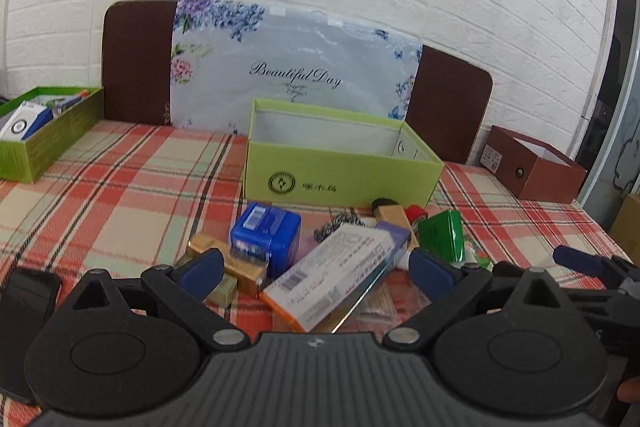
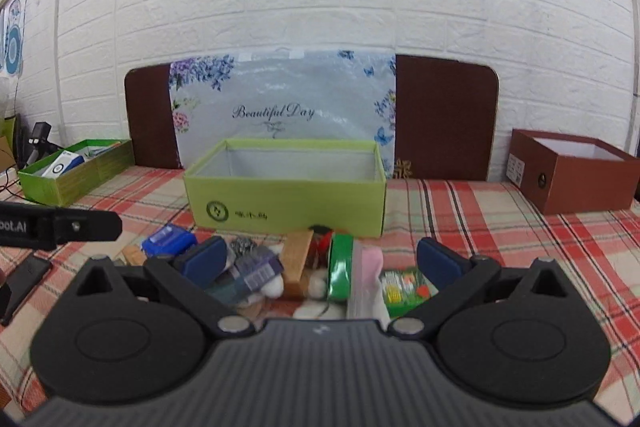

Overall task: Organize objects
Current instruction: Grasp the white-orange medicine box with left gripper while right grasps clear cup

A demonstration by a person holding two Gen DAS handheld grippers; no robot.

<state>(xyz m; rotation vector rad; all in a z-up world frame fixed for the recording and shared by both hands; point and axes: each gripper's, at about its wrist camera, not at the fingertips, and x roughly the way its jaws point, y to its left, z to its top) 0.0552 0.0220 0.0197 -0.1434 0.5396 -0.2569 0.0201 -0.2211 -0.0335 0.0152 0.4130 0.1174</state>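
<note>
A pile of small items lies on the checked tablecloth in front of an empty light-green box (image 1: 340,167) (image 2: 288,199). In the left wrist view I see a blue box (image 1: 266,237), a white and orange carton (image 1: 336,277), gold packets (image 1: 224,267) and a green packet (image 1: 442,235). My left gripper (image 1: 318,273) is open just above the pile, empty. My right gripper (image 2: 320,267) is open over the pile's right side, above a green tin (image 2: 340,267), a tan block (image 2: 298,261) and a pink packet (image 2: 366,283), empty.
A second green box (image 1: 44,143) (image 2: 76,171) with items stands at the far left. A brown box (image 1: 532,167) (image 2: 576,171) stands at the far right. A dark phone (image 1: 24,311) lies at the left. A floral bag (image 1: 288,67) leans on the brick wall.
</note>
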